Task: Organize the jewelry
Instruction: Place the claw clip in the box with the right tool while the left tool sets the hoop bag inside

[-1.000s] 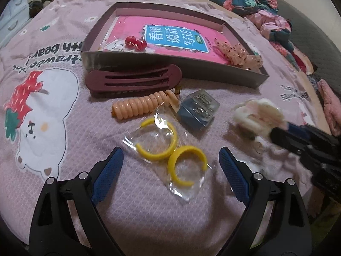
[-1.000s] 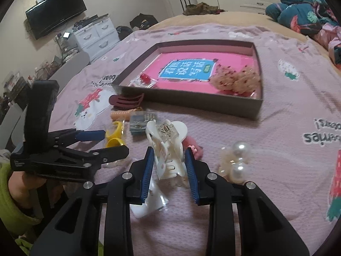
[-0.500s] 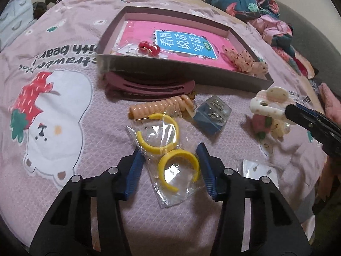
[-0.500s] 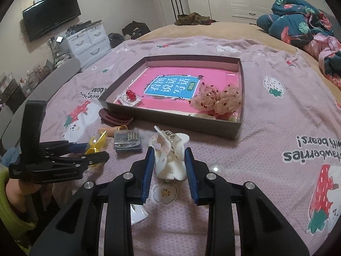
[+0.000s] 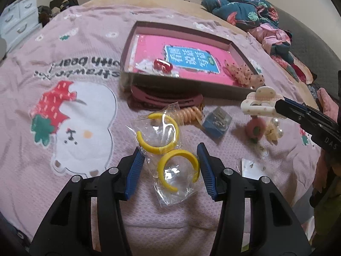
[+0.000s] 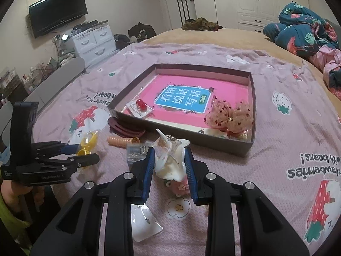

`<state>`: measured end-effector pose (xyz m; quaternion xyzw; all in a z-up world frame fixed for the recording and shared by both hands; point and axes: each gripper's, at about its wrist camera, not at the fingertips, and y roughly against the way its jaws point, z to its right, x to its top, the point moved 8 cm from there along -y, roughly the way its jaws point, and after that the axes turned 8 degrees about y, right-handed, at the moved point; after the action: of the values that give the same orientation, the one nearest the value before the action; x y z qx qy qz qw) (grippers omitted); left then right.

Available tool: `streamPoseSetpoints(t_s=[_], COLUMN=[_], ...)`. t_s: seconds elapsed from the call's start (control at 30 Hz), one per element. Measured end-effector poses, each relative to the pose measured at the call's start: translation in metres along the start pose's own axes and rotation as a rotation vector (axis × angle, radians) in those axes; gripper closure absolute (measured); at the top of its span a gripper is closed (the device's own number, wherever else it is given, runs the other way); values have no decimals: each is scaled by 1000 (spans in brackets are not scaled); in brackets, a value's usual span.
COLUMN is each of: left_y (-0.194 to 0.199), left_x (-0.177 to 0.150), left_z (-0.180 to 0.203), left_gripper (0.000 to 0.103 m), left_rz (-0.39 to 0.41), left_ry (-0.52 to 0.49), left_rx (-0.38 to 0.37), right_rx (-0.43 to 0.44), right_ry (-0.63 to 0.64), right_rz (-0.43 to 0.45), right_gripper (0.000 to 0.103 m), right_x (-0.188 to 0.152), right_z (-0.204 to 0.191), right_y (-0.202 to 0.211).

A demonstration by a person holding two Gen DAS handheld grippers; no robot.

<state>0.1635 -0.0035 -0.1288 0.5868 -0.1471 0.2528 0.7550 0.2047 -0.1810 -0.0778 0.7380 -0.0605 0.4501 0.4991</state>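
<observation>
My left gripper (image 5: 170, 164) is shut on a clear bag of yellow hoop earrings (image 5: 168, 143), lifted off the pink bedspread. It also shows in the right wrist view (image 6: 85, 151). My right gripper (image 6: 169, 162) is shut on a cream claw hair clip (image 6: 170, 157), held above the bed; the clip also shows in the left wrist view (image 5: 261, 102). An open box (image 6: 251, 98) with a pink book inside holds red cherry earrings (image 6: 140, 104) and a glittery bow (image 6: 230, 117).
On the bedspread before the box lie a maroon hair clip (image 5: 166, 100), an orange spiral hair tie (image 5: 189, 115), a small blue box of pins (image 5: 217, 123), a pink flower piece (image 5: 255, 128), pearl pieces (image 5: 277, 128) and earring cards (image 6: 142, 219). Bedding is piled at the right (image 6: 309, 34).
My left gripper closed on the bag of yellow hoops and lifted it. My right gripper rose with the cream claw clip and moved toward the box.
</observation>
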Motion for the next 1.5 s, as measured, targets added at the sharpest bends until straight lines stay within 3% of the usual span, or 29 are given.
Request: streamPoseSetpoints(t_s=[0.67,1.03,1.5], left_y=[4,-24,-72], left_x=[75,103,125], left_z=[21,31,41], left_gripper=[61,61,61], left_rz=[66,47,-1], left_ry=[-32,-46,-53], left_rx=[-26,-36,-50], right_rx=[-15,-45,-101], right_ry=[1,-32,-62], right_rz=[70,93,53], right_gripper=[76,76,76], right_x=[46,67,72], right_z=[20,49,84], right_y=[-2,-17,-54])
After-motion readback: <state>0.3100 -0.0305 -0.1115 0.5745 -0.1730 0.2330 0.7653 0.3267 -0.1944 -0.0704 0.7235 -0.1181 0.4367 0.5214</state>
